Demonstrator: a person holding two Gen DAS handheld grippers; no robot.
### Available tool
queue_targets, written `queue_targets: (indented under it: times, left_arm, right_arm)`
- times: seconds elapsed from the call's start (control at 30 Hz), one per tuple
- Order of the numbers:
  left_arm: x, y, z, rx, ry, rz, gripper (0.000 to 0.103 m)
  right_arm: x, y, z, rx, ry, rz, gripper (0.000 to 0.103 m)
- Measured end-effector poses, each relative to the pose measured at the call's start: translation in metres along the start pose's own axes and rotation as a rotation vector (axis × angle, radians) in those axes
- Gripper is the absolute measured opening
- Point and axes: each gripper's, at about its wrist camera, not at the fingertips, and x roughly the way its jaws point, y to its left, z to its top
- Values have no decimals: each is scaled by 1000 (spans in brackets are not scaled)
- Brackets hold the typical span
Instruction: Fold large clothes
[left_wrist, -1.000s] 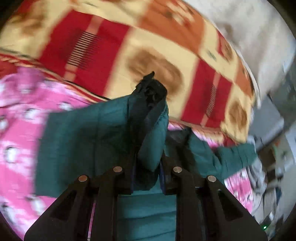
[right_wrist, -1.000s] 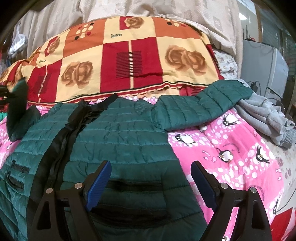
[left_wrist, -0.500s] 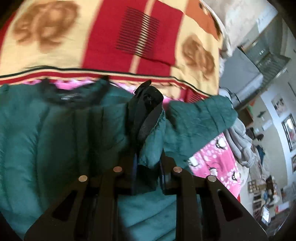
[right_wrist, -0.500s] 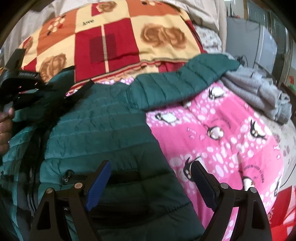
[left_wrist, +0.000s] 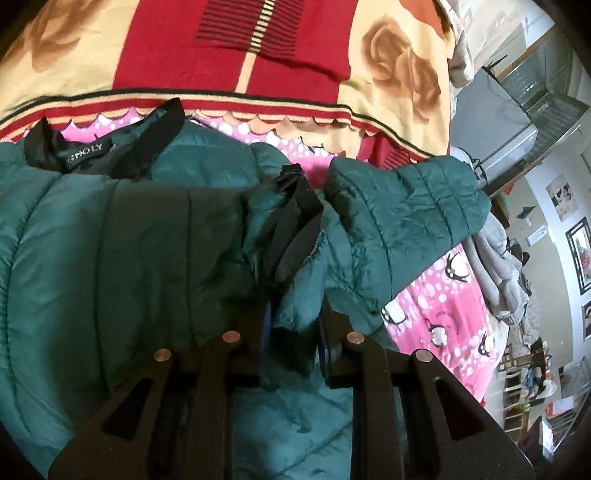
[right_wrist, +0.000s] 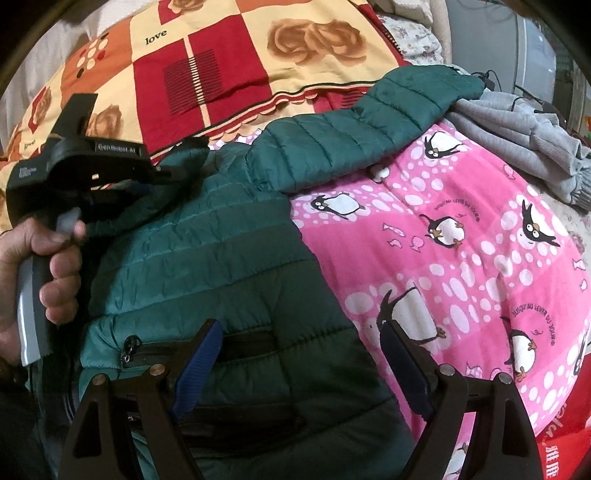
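Observation:
A dark green quilted jacket (left_wrist: 110, 240) (right_wrist: 221, 240) lies spread on the bed, collar label (left_wrist: 85, 157) at the far side. My left gripper (left_wrist: 295, 321) has one sleeve's black-trimmed cuff (left_wrist: 295, 221) bunched between its fingers, held over the jacket's chest. Its jaws are opening, with the fabric still filling the gap. The other sleeve (left_wrist: 406, 206) (right_wrist: 369, 122) stretches out to the right. In the right wrist view the left gripper (right_wrist: 173, 173) shows at the left, a hand (right_wrist: 37, 266) on its handle. My right gripper (right_wrist: 301, 328) hangs open over the jacket's lower front, by a pocket zip (right_wrist: 129, 350).
Under the jacket lies a pink penguin blanket (right_wrist: 461, 221). A red and yellow rose blanket (right_wrist: 221, 55) is piled at the far side. A grey garment (right_wrist: 517, 129) lies at the far right, beyond the outstretched sleeve. Room furniture (left_wrist: 524, 369) stands past the bed's right edge.
My left gripper has swung right with the cuff, from over the pink blanket to over the jacket's chest. The right gripper has tipped down a little and stayed open.

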Motion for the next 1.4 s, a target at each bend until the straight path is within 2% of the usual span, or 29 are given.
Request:
queue_targets:
  times: [0.07, 0.13, 0.17, 0.33, 0.43, 0.5, 0.57, 0.6, 0.67, 0.73, 0.83, 0.93, 1.0, 1.07, 1.1, 1.13, 1.17, 1.2, 1.23, 1.3, 1.4]
  left_arm:
    - [-4, 1, -2, -8, 3, -35, 39]
    - [-11, 1, -5, -13, 2, -78, 50]
    - [-17, -1, -7, -8, -4, -95, 53]
    - [-58, 7, -17, 16, -48, -103, 54]
    - [-104, 42, -17, -24, -145, -38, 54]
    - [-140, 80, -16, -106, -218, 38, 54]
    - [-173, 118, -16, -177, -275, 128, 53]
    - [-188, 138, -16, -196, -296, 199, 53]
    - [-199, 160, -16, -193, -308, 300, 53]
    - [-201, 180, -17, -214, -305, 376, 54]
    - [-197, 199, -25, -291, -318, 373, 53]
    - [-192, 195, -30, -281, -331, 405, 54]
    - [-188, 192, -32, -263, -332, 434, 54]
    - [-184, 191, -34, -259, -341, 444, 54]
    - [-183, 193, -37, -269, -349, 439, 54]
    - [-181, 198, -40, -288, -353, 427, 54]
    - [-179, 201, -42, -302, -353, 410, 54]
    - [-175, 206, -44, -314, -347, 380, 54]
    - [-173, 208, -45, -324, -342, 362, 54]
    - [-169, 206, -44, -313, -330, 381, 54]
    - [-170, 197, -45, -287, -321, 411, 56]
  right_arm:
    - [0, -1, 1, 5, -1, 3, 85]
    - [0, 0, 0, 9, -5, 3, 85]
    - [-1, 0, 0, 8, -8, 6, 85]
    - [-3, 2, 0, 2, -9, -3, 85]
    - [-5, 4, 0, -6, -22, -10, 85]
    - [-9, 6, -1, -15, -37, -7, 85]
    - [-14, 7, 0, -14, -45, 4, 85]
    - [-17, 7, 2, -12, -40, 12, 85]
    - [-23, 12, 17, -17, -35, 69, 85]
    - [-25, 23, 37, -36, -56, 129, 85]
    - [-19, 57, 78, -123, -89, 221, 85]
    - [-1, 102, 113, -237, -133, 340, 84]
    - [20, 130, 129, -286, -113, 437, 78]
    - [49, 155, 135, -348, -81, 476, 76]
    - [61, 162, 135, -377, -62, 476, 74]
    - [80, 165, 134, -413, -32, 434, 73]
    - [103, 160, 131, -413, 4, 344, 73]
    - [121, 153, 130, -391, 46, 290, 73]
    - [138, 139, 127, -338, 92, 285, 74]
    - [148, 115, 129, -222, 99, 379, 74]
    - [152, 119, 129, -238, 95, 379, 75]
